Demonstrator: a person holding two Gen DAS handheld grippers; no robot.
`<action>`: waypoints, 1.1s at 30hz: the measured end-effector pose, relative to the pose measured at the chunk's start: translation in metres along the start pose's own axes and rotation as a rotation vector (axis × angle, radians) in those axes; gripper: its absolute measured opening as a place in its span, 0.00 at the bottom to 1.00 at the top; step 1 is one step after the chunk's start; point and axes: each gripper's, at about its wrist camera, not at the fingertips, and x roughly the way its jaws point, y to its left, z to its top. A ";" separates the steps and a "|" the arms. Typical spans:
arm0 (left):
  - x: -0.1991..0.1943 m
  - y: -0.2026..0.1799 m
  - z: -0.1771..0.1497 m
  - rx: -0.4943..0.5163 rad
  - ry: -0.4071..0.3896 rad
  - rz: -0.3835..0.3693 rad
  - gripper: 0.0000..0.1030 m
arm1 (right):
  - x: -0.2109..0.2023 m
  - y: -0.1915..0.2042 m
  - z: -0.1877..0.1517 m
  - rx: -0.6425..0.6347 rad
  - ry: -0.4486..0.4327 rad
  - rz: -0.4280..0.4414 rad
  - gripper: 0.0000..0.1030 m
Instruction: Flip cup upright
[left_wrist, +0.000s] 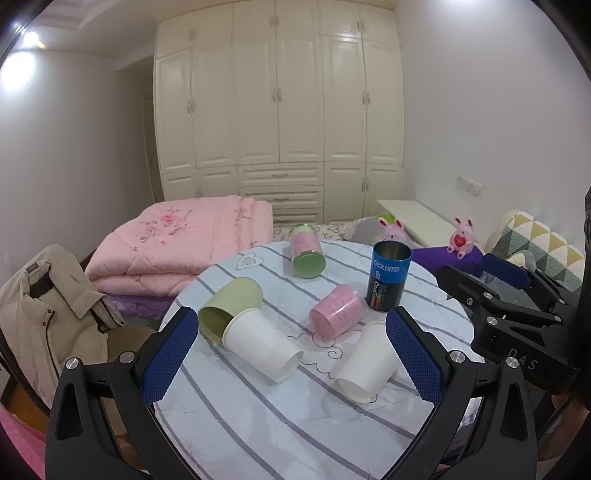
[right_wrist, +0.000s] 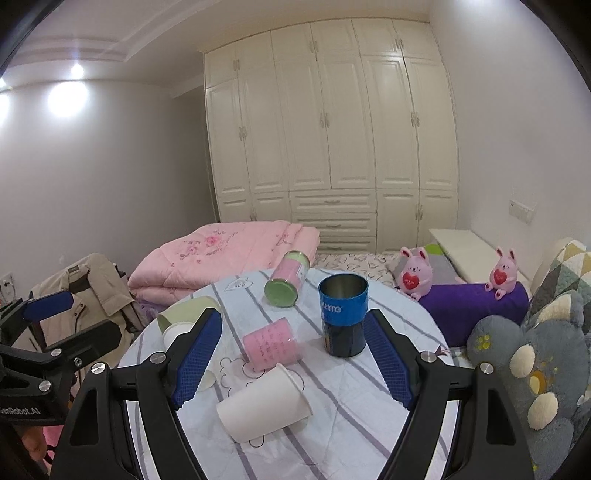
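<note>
Several cups lie on their sides on the round striped table (left_wrist: 266, 417): a white paper cup (left_wrist: 260, 345), a second white paper cup (left_wrist: 364, 363), an olive cup (left_wrist: 229, 304), a small pink cup (left_wrist: 338, 310) and a pink and green cup (left_wrist: 306, 251). A blue metal cup (left_wrist: 389, 277) stands upright. My left gripper (left_wrist: 291, 354) is open above the near table, empty. My right gripper (right_wrist: 293, 354) is open and empty, with the white cup (right_wrist: 264, 404), pink cup (right_wrist: 271, 343) and blue cup (right_wrist: 343, 314) ahead of it.
A folded pink quilt (left_wrist: 177, 243) lies on the bed behind the table. A beige jacket (left_wrist: 48, 306) hangs on a chair at left. Pink plush toys (right_wrist: 415, 273) and a grey cushion (right_wrist: 532, 354) sit at right. White wardrobes (left_wrist: 280, 110) fill the back wall.
</note>
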 end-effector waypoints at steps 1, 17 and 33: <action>-0.001 -0.001 0.000 0.000 -0.011 0.004 1.00 | -0.001 0.000 0.000 -0.003 -0.005 -0.004 0.78; 0.006 -0.002 -0.003 -0.012 -0.013 0.013 1.00 | -0.013 0.001 0.005 -0.026 -0.104 -0.074 0.79; 0.013 -0.007 -0.005 0.013 0.013 0.003 1.00 | -0.015 0.001 0.004 -0.023 -0.088 -0.085 0.79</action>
